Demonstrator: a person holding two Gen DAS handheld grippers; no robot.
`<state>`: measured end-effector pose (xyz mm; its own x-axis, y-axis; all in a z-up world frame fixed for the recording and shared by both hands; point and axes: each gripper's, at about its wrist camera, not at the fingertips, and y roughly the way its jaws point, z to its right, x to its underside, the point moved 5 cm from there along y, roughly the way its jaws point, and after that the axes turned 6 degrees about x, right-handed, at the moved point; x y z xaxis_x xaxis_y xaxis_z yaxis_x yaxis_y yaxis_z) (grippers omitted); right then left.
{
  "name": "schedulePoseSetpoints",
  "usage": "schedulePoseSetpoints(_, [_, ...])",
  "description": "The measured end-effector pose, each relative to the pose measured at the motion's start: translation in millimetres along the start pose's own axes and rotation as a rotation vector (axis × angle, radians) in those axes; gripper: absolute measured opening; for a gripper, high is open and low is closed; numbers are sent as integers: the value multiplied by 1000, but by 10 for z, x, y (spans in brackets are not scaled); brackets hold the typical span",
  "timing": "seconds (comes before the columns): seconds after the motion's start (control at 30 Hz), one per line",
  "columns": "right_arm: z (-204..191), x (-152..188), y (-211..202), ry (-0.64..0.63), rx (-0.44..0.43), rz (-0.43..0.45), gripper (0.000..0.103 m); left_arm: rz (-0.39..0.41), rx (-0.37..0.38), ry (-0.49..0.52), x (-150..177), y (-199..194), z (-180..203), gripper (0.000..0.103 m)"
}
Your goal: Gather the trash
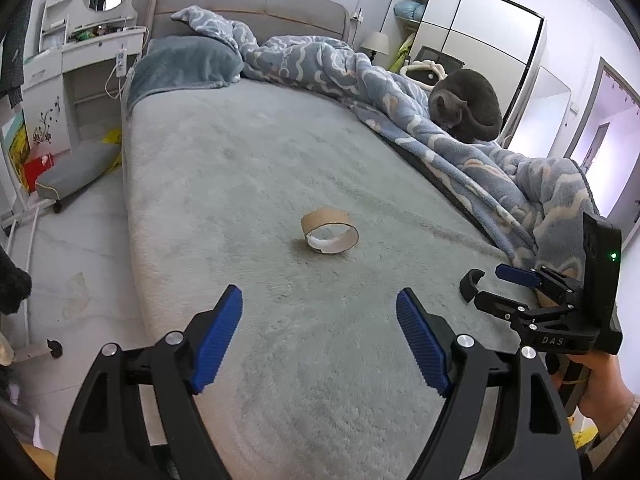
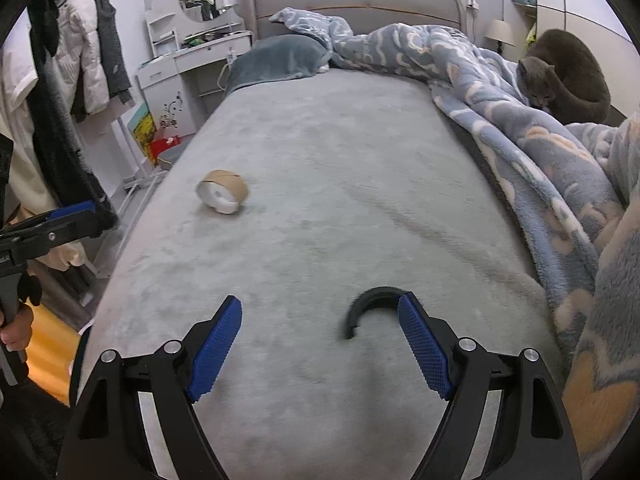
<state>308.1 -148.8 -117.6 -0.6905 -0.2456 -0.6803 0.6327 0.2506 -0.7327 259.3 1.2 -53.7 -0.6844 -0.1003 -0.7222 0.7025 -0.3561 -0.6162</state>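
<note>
We hold our left gripper [image 1: 319,338] wide apart and empty above the bed [image 1: 240,168], the cardboard ring [image 1: 330,230] lying ahead of it, well apart. Our right gripper [image 2: 320,344] is spread too, gripping nothing; the black clip [image 2: 370,306] lies just beside its right finger, contact unclear.

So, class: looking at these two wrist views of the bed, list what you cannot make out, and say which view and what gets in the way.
- Black curved piece: right wrist view, motion blur, and the right claw finger covers one end; what it is cannot be told.
- Cardboard tape roll: left wrist view, too small to tell whether the white strip inside is tape.
- Cat: right wrist view, its lower body is hidden behind the blue blanket.
- Vanity desk: left wrist view, items too small.
</note>
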Motion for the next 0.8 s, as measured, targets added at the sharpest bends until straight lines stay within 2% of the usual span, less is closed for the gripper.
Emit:
schedulePoseSetpoints(0.43, [236, -19, 218, 30, -2, -29, 82, -32, 4, -15, -89, 326, -8, 81])
schedulePoseSetpoints(0.57, [275, 8, 298, 34, -11, -51, 81, -42, 3, 14, -108, 424, 74, 81])
schedulePoseSetpoints(0.63, [296, 22, 337, 37, -17, -64, 76, -51, 3, 21, -114, 487, 97, 81])
schedulePoseSetpoints(0.8, [321, 37, 409, 45, -37, -83, 70, -56, 15, 9, -154, 604, 121, 81])
